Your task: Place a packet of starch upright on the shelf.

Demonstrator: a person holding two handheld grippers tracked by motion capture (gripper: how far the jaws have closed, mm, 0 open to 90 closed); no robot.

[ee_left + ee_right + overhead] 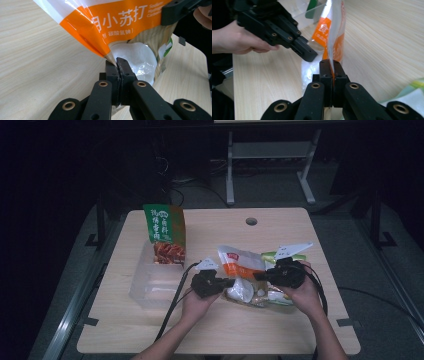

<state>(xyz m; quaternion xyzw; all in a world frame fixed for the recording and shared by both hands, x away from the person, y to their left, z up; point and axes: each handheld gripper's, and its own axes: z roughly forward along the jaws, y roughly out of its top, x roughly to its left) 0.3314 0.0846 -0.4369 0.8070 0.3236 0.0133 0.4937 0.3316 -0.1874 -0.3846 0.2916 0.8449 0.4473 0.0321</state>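
Nearest the camera, the left tongs (117, 65) are clamped on the corner of the orange-and-white pouch (117, 20), which hangs just above the surface (150, 330) near its middle, between both hands. To do this well, I'd keep both pinches firm on the film edges and move them together so the pouch does not slip or tear. Its print reads "小苏打", "碳酸氢钠" and "Sodium". The right tongs (331, 65) are clamped on its opposite edge.
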